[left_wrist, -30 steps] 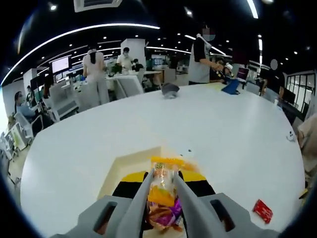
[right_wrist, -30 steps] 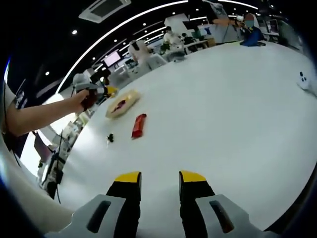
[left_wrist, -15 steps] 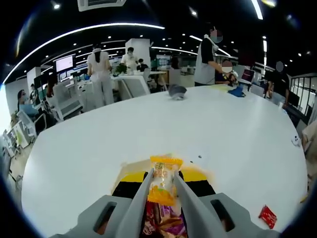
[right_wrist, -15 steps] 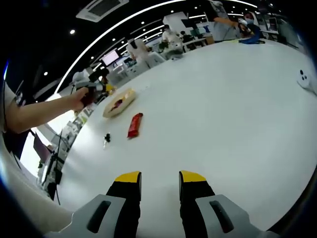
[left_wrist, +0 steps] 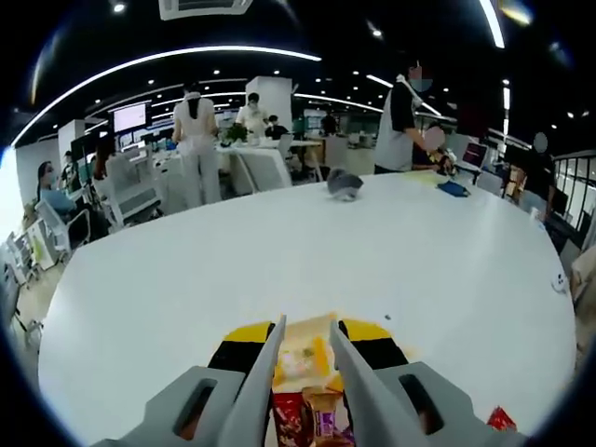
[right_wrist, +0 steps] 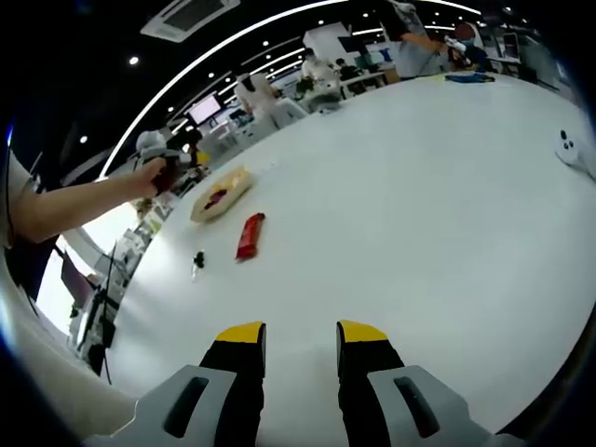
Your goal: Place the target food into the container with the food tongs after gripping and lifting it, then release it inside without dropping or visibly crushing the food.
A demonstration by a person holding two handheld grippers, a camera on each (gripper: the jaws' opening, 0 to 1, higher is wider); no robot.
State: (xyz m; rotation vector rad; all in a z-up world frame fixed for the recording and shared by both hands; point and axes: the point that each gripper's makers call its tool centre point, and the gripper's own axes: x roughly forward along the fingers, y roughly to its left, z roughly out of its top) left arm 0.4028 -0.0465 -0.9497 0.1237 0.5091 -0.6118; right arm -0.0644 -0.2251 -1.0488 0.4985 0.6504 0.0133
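My left gripper [left_wrist: 305, 346] is shut on the food tongs [left_wrist: 268, 372], whose two silver arms rise between its yellow-tipped jaws. An orange-yellow snack packet [left_wrist: 304, 359] sits low between the tong arms; I cannot tell whether they still pinch it. Red and purple packets [left_wrist: 296, 419] lie just beneath. In the right gripper view, a hand holds the left gripper [right_wrist: 164, 173] over the left end of the beige container [right_wrist: 222, 194], which has red food in it. My right gripper [right_wrist: 302, 346] stands open above the white table, with nothing between its jaws.
A red packet [right_wrist: 249, 236] and a small dark item [right_wrist: 196, 262] lie on the table [right_wrist: 419, 214] near the container. The same red packet [left_wrist: 500, 419] shows at the lower right. A grey object [left_wrist: 345, 184] lies far across. A white item [right_wrist: 572, 149] rests at the right edge. People stand beyond.
The orange packet has sunk lower between the tong arms, which stand slightly wider apart. The left gripper view has tilted up off the container. The right gripper has barely moved.
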